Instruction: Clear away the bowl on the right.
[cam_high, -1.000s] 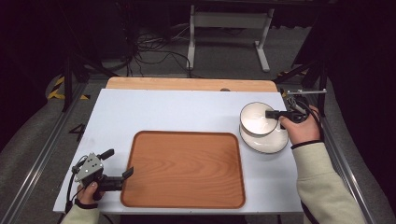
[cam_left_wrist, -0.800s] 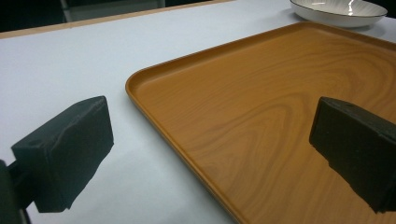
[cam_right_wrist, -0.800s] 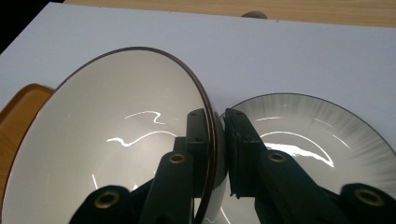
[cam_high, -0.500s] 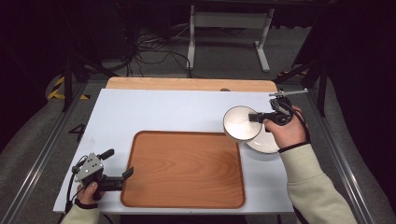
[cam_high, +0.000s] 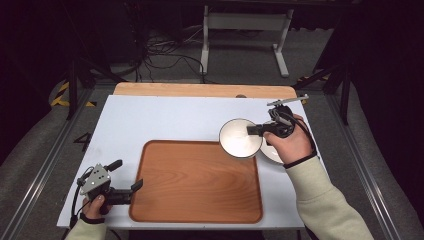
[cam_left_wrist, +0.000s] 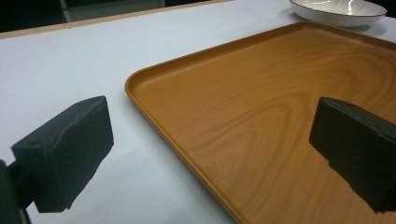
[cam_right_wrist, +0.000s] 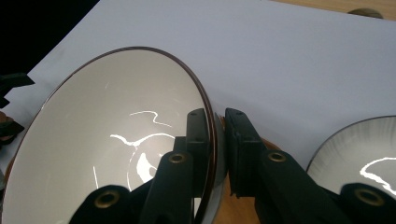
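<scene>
My right gripper is shut on the rim of a white bowl with a brown edge, held tilted above the far right corner of the wooden tray. In the right gripper view the jaws pinch the bowl's wall, one inside and one outside, at the right gripper. A second white bowl with grey streaks rests on the table just right of it, partly under the hand. My left gripper stands open at the tray's front left corner, with nothing between its jaws.
The tray lies on a white table top with a wooden strip along its far edge. A white bowl shows beyond the tray's far corner in the left gripper view. Metal stands and cables stand on the dark floor behind.
My right gripper has lifted the bowl off the other bowl and carried it left to the tray's far right corner. The left gripper has stayed put.
</scene>
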